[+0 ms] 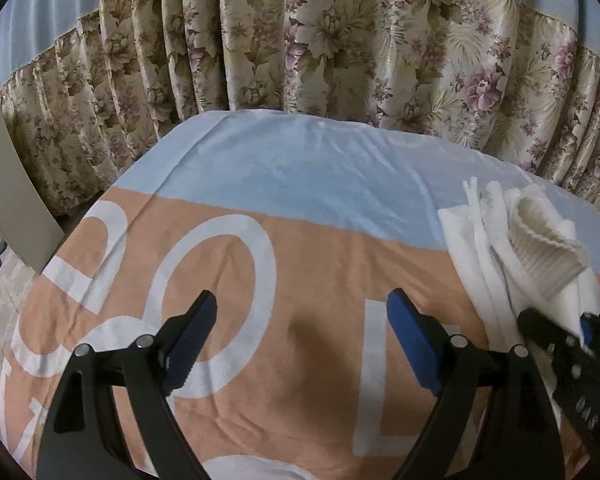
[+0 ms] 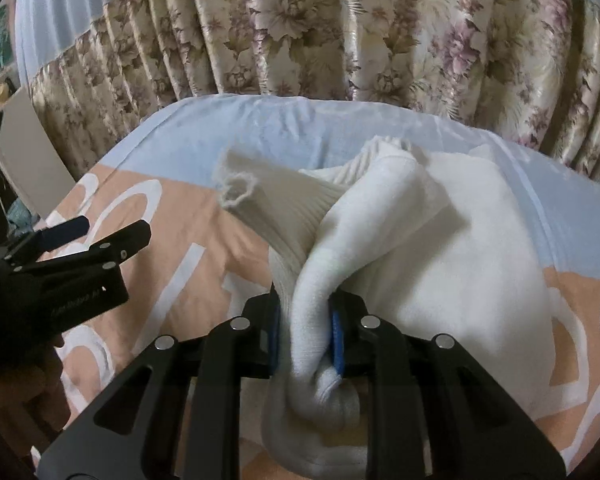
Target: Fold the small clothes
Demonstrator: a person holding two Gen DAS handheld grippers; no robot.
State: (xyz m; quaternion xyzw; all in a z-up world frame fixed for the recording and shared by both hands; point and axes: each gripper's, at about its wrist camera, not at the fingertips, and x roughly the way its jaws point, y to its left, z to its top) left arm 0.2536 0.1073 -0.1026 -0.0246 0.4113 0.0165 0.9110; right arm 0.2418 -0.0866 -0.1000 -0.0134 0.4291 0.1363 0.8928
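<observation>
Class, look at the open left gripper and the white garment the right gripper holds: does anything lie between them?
Nothing visible does. Only bare bedspread lies between the left gripper and the white garment, which the right gripper pinches.

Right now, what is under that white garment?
The white garment lies on a peach and blue bedspread, bunched in the right tongs. Whatever lies beneath its folds is covered.

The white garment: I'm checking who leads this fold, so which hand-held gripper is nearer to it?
Right. The right hand-held gripper is clamped on the white garment; the left hand-held gripper hangs open over the bedspread beside it.
</observation>
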